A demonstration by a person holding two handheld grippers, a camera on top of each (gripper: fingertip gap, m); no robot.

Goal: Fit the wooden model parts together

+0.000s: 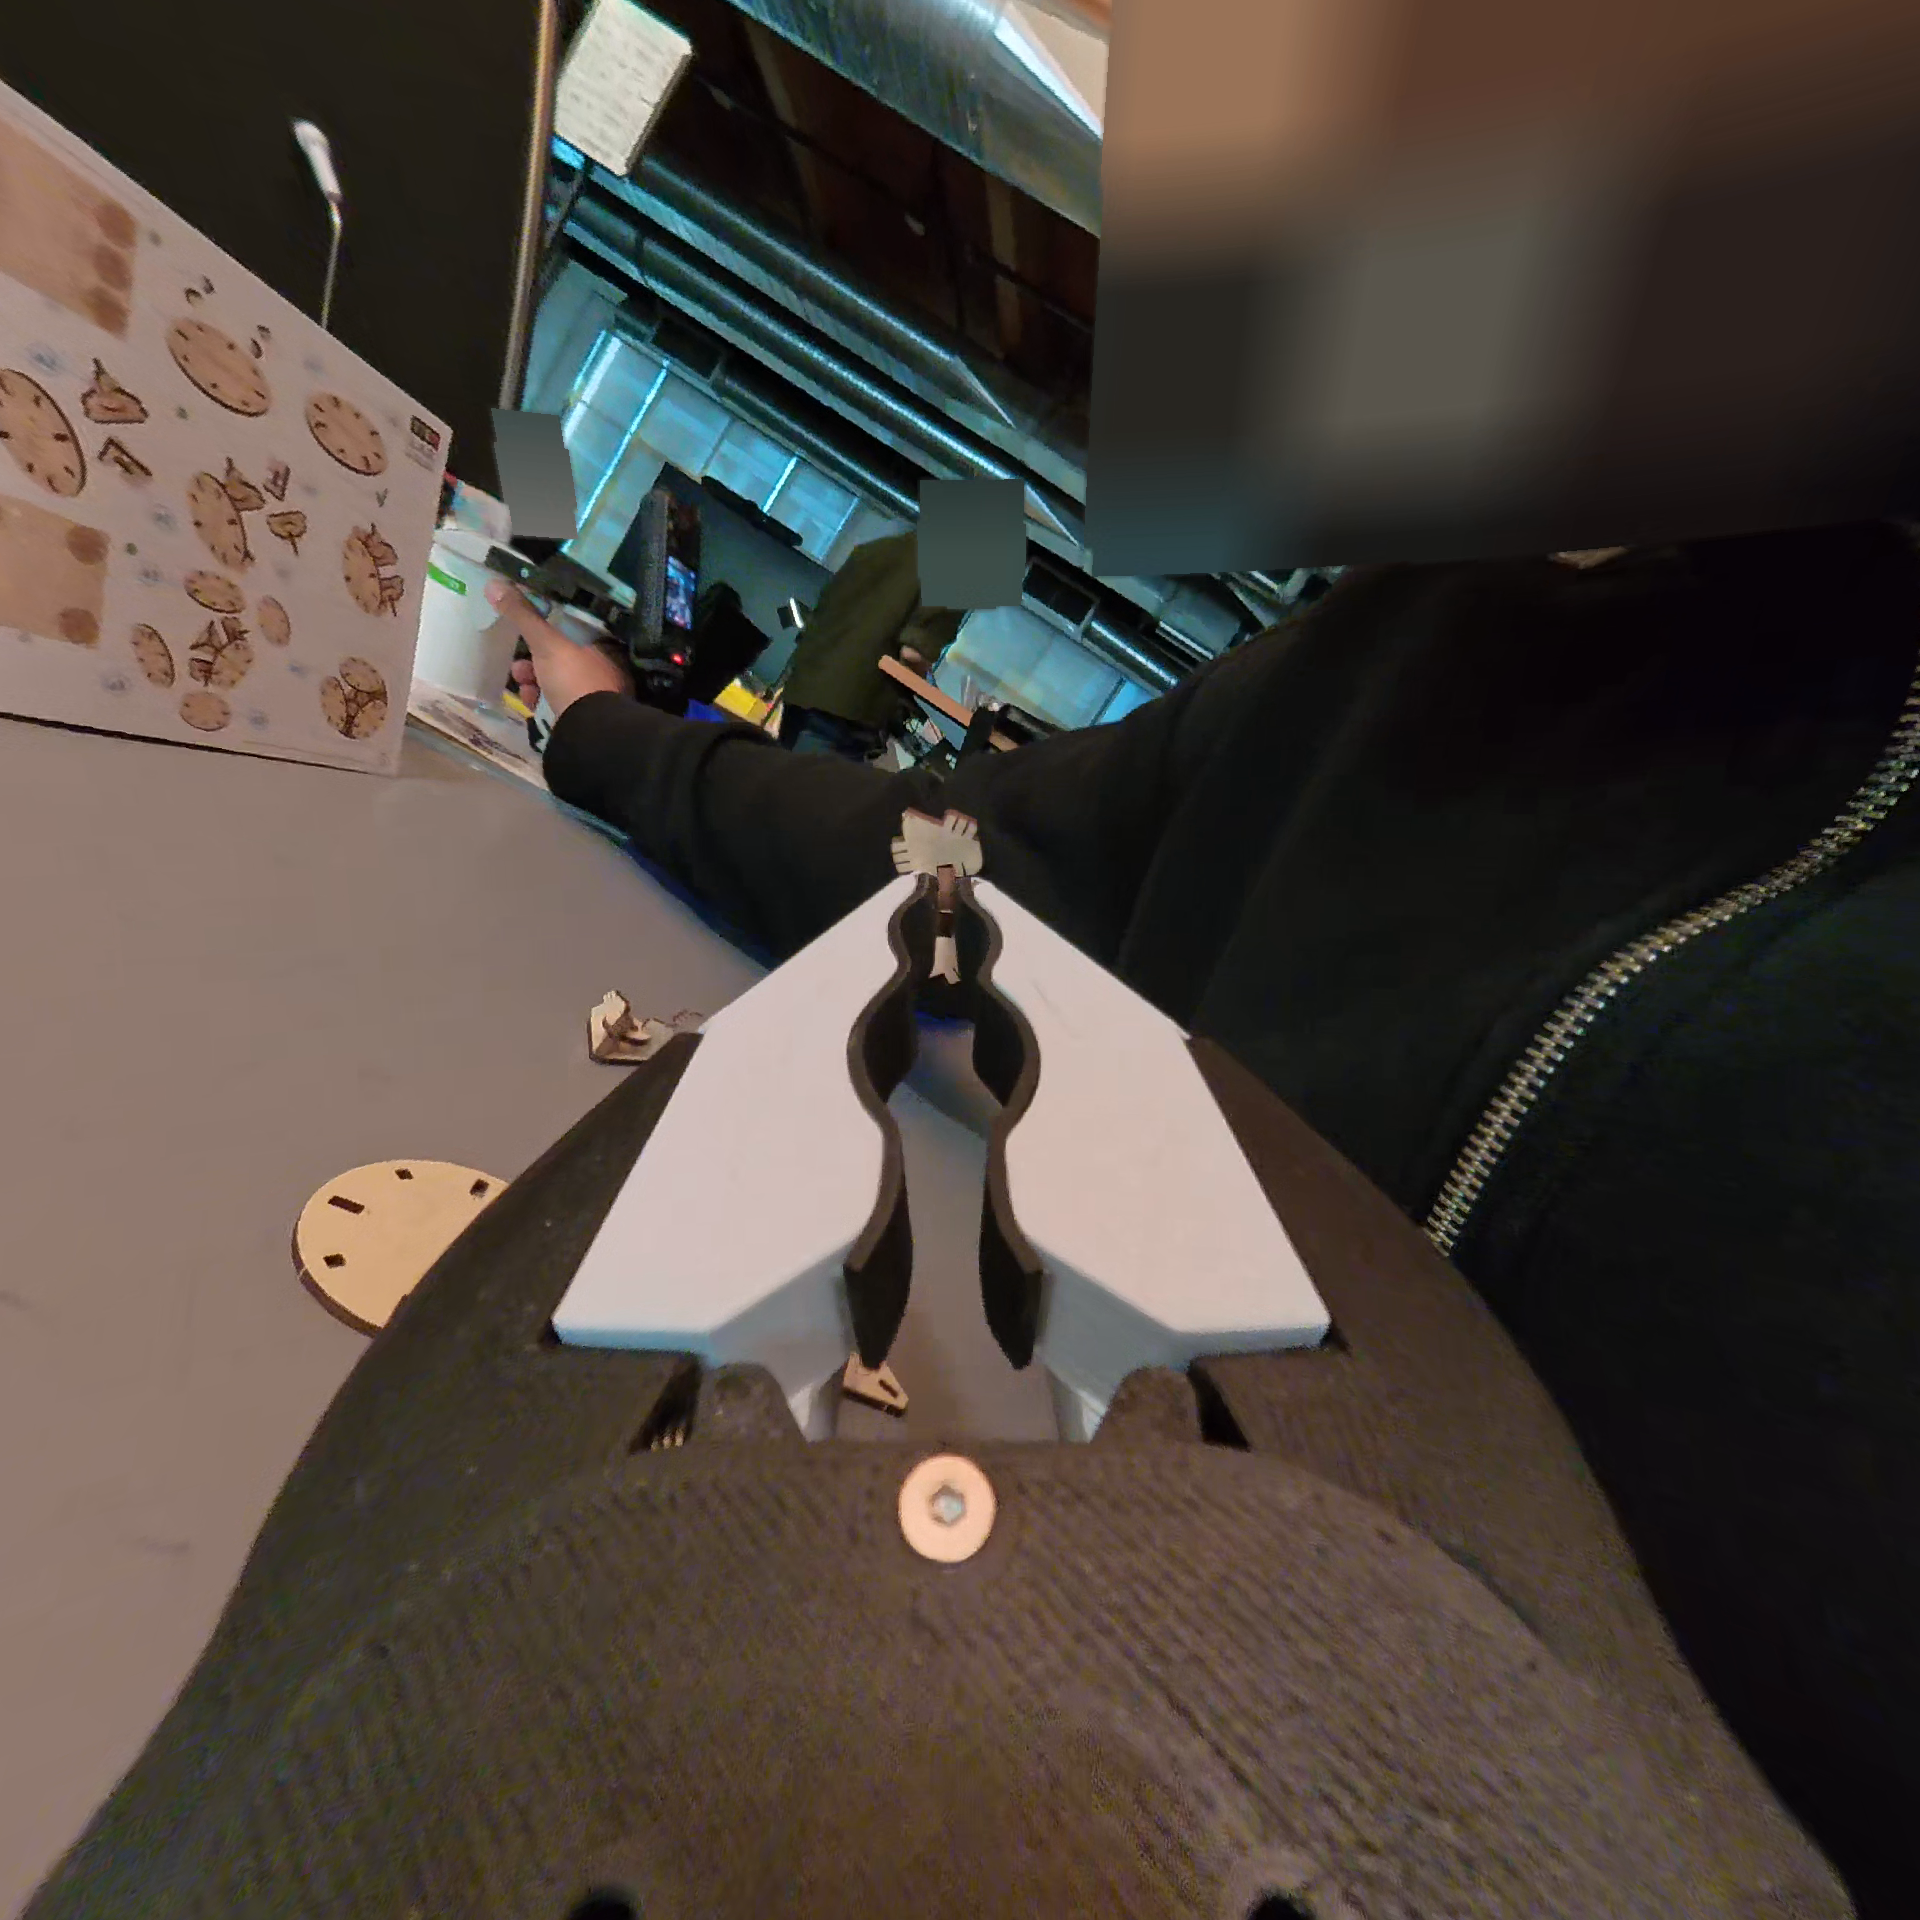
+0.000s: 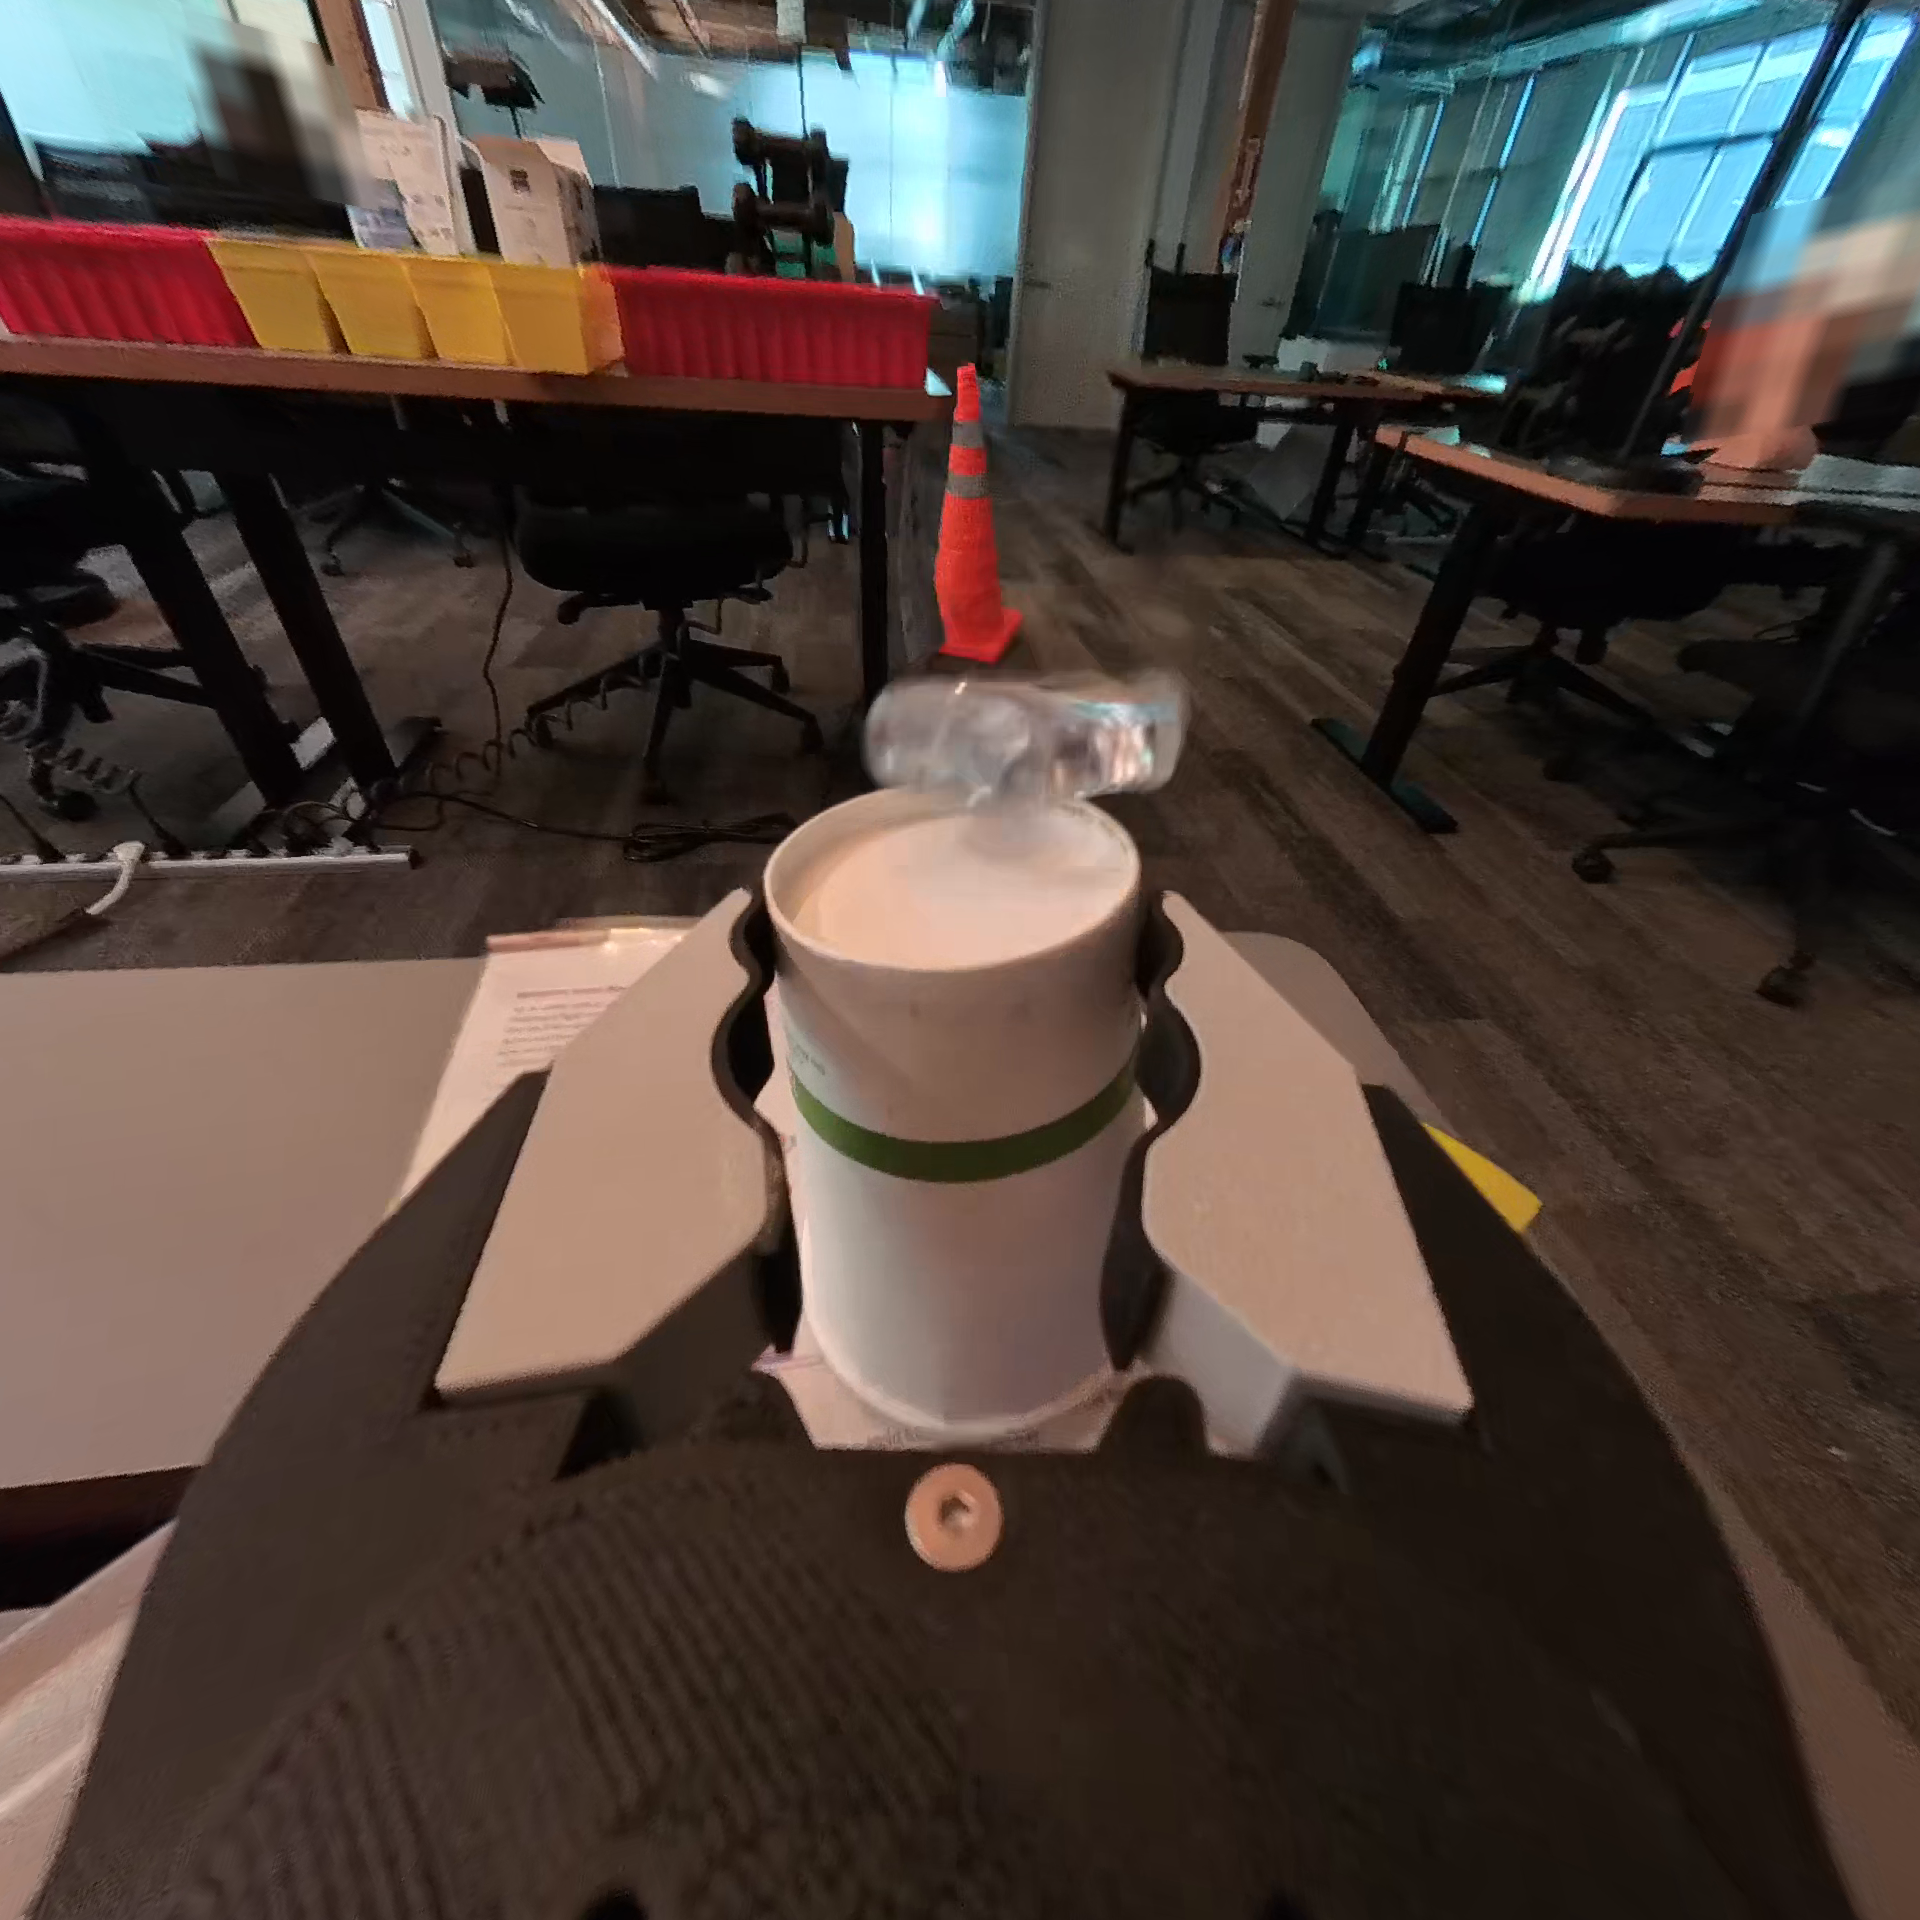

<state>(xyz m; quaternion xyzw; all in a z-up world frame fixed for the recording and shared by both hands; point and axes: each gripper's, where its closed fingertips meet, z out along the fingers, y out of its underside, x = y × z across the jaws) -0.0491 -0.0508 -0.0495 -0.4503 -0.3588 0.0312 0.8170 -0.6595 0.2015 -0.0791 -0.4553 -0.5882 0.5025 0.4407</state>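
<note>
My left gripper (image 1: pixel 943 883) is shut on a thin wooden strip that carries a small slotted wooden hub (image 1: pixel 935 840) just past the fingertips, held above the grey table (image 1: pixel 260 935) in front of a person's black jacket. My right gripper (image 2: pixel 956 914) is shut on a white paper cup with a green band (image 2: pixel 956 1091), with both pads against its sides. A blurred clear plastic item (image 2: pixel 1023 732) sits at the cup's far rim. The right gripper and cup also show far off in the left wrist view (image 1: pixel 540 582).
A round slotted wooden disc (image 1: pixel 379 1236), a small wooden assembly (image 1: pixel 623 1029) and a wooden scrap (image 1: pixel 873 1387) lie on the table. A printed box (image 1: pixel 208 499) stands at the left. A paper sheet (image 2: pixel 540 1018) lies under the cup. An orange cone (image 2: pixel 971 520), desks and chairs stand beyond. Some 65 cm of space lies between my two pairs of fingers.
</note>
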